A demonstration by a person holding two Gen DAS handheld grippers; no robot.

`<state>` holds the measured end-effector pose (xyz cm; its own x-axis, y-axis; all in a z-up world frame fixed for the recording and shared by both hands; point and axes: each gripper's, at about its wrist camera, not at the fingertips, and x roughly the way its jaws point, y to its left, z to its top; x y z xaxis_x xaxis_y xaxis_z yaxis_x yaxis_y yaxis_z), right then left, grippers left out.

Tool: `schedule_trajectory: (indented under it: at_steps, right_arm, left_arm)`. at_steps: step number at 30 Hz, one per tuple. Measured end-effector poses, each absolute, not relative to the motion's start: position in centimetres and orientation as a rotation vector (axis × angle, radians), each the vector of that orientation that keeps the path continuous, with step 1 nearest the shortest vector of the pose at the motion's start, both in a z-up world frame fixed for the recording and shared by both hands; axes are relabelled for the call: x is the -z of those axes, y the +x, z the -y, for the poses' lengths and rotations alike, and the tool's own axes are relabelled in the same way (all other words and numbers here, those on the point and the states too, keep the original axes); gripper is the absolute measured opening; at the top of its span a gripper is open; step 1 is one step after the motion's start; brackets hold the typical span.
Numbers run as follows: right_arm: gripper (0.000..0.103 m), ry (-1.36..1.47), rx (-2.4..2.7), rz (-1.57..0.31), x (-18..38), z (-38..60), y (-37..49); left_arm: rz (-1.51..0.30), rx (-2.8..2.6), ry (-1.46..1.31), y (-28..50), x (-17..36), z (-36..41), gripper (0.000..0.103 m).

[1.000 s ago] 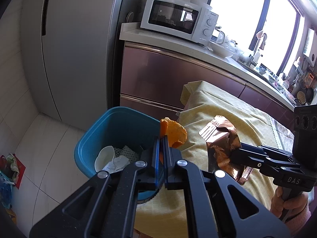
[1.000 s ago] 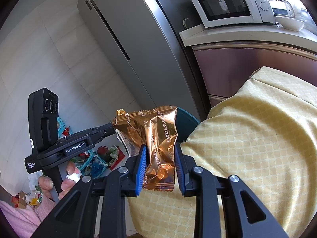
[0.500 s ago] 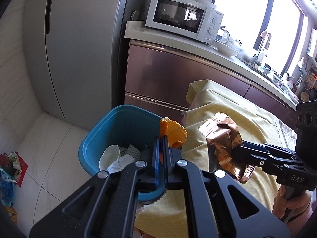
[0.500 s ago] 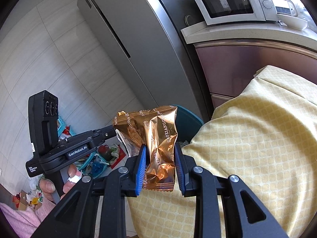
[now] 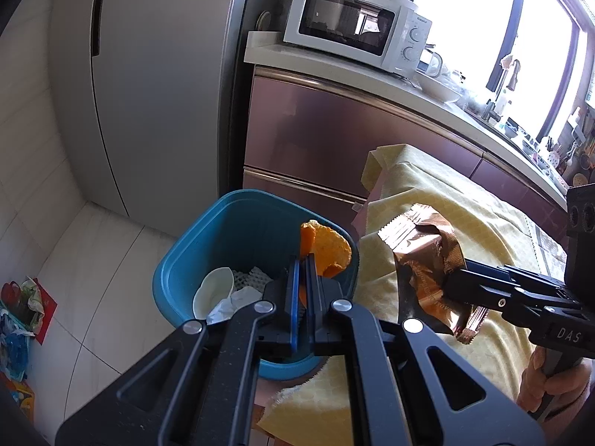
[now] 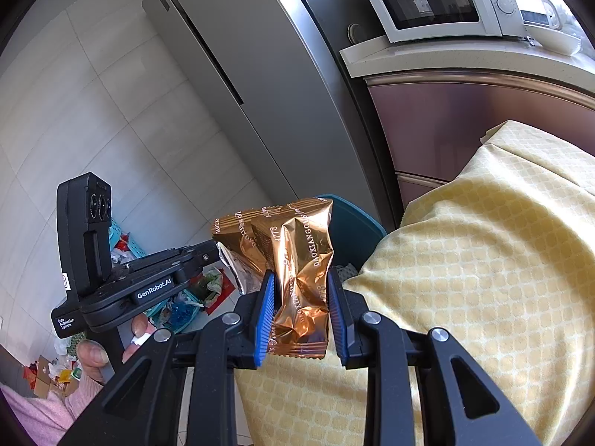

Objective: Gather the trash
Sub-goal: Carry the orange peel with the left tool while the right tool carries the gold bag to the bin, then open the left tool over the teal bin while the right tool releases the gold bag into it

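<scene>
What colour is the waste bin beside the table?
Teal blue plastic waste bin; it shows best in the left wrist view, standing against the yellow tablecloth.

- The blue bin (image 5: 193,260) stands open-topped on the floor, pressed against the edge of the yellow-clothed desk (image 5: 465,215); its mouth is free from above.
- A white cup (image 5: 214,291), crumpled paper and mesh lie low inside, leaving room over them.
- The orange peel (image 5: 329,251) in the left gripper (image 5: 302,286) hangs over the bin's near rim.
- The right gripper (image 6: 300,312), with its copper wrapper (image 6: 301,260), hangs over the desk edge beside the bin.
- Cabinet fronts (image 5: 316,133) and the fridge (image 5: 156,85) wall the far side.
</scene>
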<state>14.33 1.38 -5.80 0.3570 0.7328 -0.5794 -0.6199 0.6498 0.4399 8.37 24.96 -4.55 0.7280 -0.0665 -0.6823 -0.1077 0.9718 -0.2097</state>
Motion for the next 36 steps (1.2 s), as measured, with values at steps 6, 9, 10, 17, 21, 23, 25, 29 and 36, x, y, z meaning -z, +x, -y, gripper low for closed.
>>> schedule_trajectory:
  at_steps: [6, 9, 10, 17, 21, 23, 25, 29, 36]
  right_arm:
    - [0.026, 0.147, -0.873, -0.837, 6.0, -1.8, 14.3]
    - [0.026, 0.140, -0.874, -0.842, 6.0, -2.1, 14.3]
    - [0.026, 0.138, -0.873, -0.844, 6.0, -2.4, 14.4]
    - [0.026, 0.131, -0.873, -0.852, 6.1, -3.1, 14.7]
    - [0.026, 0.128, -0.870, -0.857, 6.2, -3.4, 14.9]
    - [0.026, 0.123, -0.869, -0.860, 6.3, -3.6, 15.0]
    - [0.026, 0.117, -0.865, -0.862, 6.3, -3.8, 15.1]
    - [0.026, 0.113, -0.861, -0.870, 6.6, -4.2, 15.3]
    - [0.026, 0.103, -0.850, -0.885, 7.0, -4.9, 15.8]
  left_arm:
    - [-0.770, -0.035, -0.246, 8.8, 5.2, -25.2, 0.004]
    - [-0.776, -0.038, -0.247, 9.0, 5.5, -25.2, 0.004]
    - [-0.777, -0.039, -0.247, 9.0, 5.5, -25.2, 0.004]
    - [-0.785, -0.042, -0.251, 9.3, 5.9, -25.3, 0.004]
    - [-0.791, -0.043, -0.251, 9.4, 6.1, -25.3, 0.004]
    - [-0.794, -0.044, -0.253, 9.5, 6.2, -25.4, 0.004]
    - [-0.797, -0.045, -0.254, 9.6, 6.3, -25.4, 0.004]
    - [-0.804, -0.048, -0.254, 9.8, 6.5, -25.4, 0.004]
    - [-0.815, -0.048, -0.256, 10.1, 7.0, -25.4, 0.004]
